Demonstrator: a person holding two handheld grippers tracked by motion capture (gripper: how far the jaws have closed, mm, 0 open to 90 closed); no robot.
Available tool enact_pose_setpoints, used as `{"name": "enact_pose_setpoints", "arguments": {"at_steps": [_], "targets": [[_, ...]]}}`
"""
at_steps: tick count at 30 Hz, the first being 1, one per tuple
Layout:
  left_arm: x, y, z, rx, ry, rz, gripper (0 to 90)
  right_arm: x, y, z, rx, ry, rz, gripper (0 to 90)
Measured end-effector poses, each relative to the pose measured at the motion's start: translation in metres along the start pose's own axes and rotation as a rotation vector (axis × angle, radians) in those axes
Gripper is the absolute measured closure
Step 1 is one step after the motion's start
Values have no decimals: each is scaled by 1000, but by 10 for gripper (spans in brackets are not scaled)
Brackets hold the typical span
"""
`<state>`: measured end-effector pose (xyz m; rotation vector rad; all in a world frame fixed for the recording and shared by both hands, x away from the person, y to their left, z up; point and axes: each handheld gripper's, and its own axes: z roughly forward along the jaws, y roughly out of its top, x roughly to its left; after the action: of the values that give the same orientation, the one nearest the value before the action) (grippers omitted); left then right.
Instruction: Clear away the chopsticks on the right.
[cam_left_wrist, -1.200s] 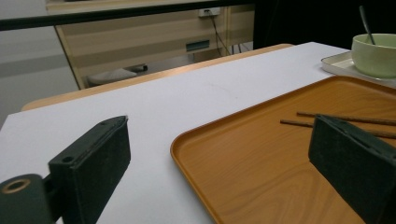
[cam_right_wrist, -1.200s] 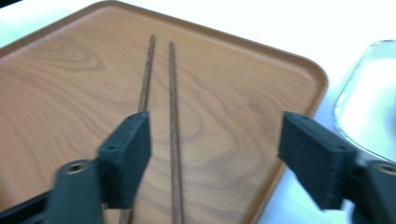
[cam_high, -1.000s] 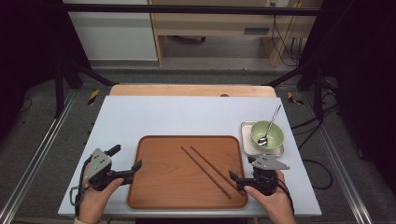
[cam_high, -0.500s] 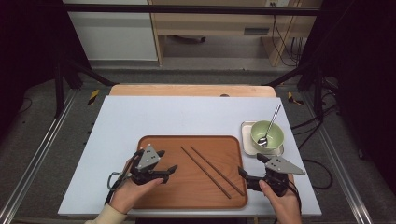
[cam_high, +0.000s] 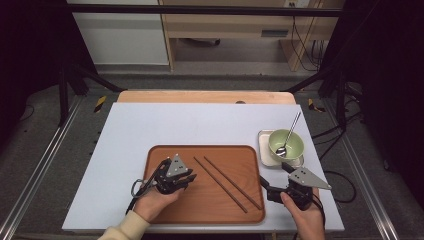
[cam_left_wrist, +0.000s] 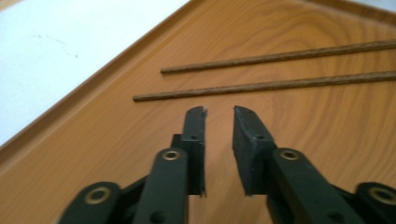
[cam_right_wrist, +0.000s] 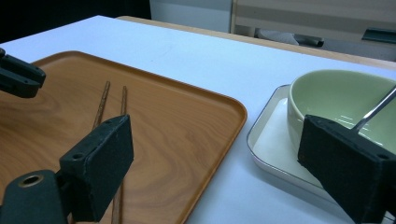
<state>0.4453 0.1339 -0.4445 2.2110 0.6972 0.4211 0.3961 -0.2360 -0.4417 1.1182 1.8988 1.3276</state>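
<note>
A brown wooden tray (cam_high: 165, 210) lies at the table's front with two dark chopsticks (cam_high: 227, 184) side by side on it. My left gripper (cam_high: 189, 179) hovers over the tray's left half, pointing at the chopsticks (cam_left_wrist: 280, 70). Its jaws have just been closing and stand a narrow gap apart, and the left gripper (cam_left_wrist: 219, 112) has nothing between them. My right gripper (cam_high: 275, 176) is wide open at the tray's right edge. In the right gripper view the right gripper (cam_right_wrist: 217, 140) frames the tray's rim (cam_right_wrist: 224, 105) and a pale green bowl (cam_right_wrist: 336, 93).
The green bowl (cam_high: 295, 145) holds a metal spoon (cam_high: 290, 132) and sits on a small white dish (cam_high: 265, 155) to the right of the tray. White tabletop (cam_high: 200, 125) stretches behind the tray. Black stands and cables flank the table.
My left gripper moved right from beside the tray to above its left half, and its jaws narrowed. The right hand stayed where it was.
</note>
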Motion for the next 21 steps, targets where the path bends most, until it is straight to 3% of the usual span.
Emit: {"name": "enact_pose_setpoints", "arguments": {"at_steps": [8,21], "targets": [[6,4,8,26,8,-21,895,-2,0,0,3,-10,21,113],[1,13,36,82,2,-12,898,-4,-1,0,15,-7,38,118]]}}
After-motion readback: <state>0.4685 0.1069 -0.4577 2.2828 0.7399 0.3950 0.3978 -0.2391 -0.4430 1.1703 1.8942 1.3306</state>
